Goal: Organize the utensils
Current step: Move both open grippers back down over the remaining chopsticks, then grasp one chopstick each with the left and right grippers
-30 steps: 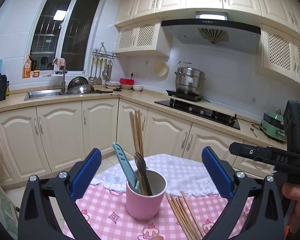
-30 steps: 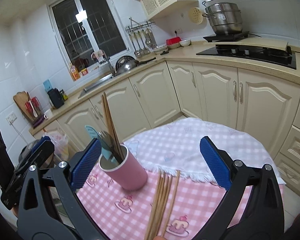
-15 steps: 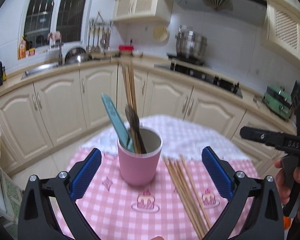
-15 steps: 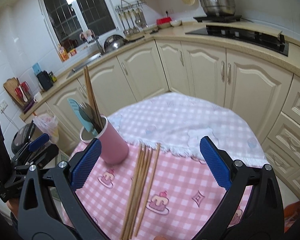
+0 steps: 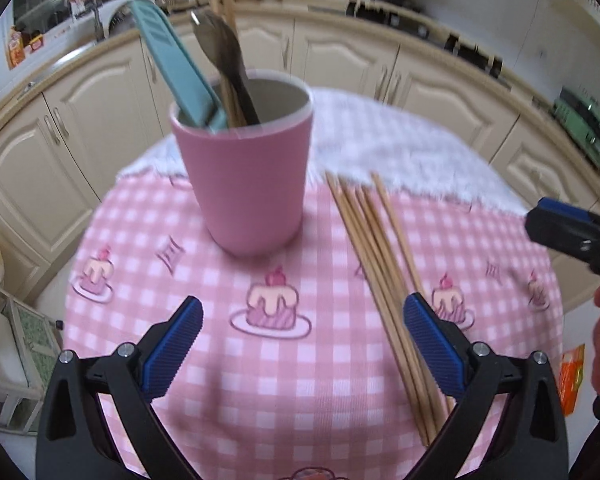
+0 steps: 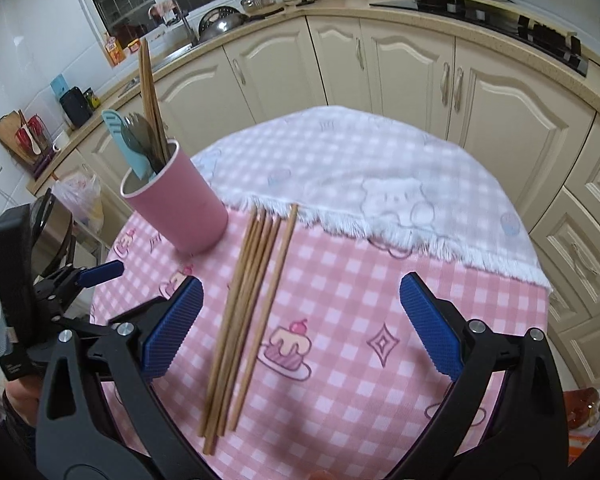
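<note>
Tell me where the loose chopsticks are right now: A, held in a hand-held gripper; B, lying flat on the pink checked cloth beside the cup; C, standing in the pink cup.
B: the loose chopsticks lie flat on the pink checked cloth, beside the pink cup, and nothing grips them.

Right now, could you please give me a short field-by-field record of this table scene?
surface: pink checked cloth under a white fringed cloth
cup: pink, upright, holds a blue utensil, a dark spork and chopsticks
loose chopsticks: flat on the pink cloth, right of the cup
left tongs: open, empty, aimed at the cup
right tongs: open, empty, over the loose chopsticks
</note>
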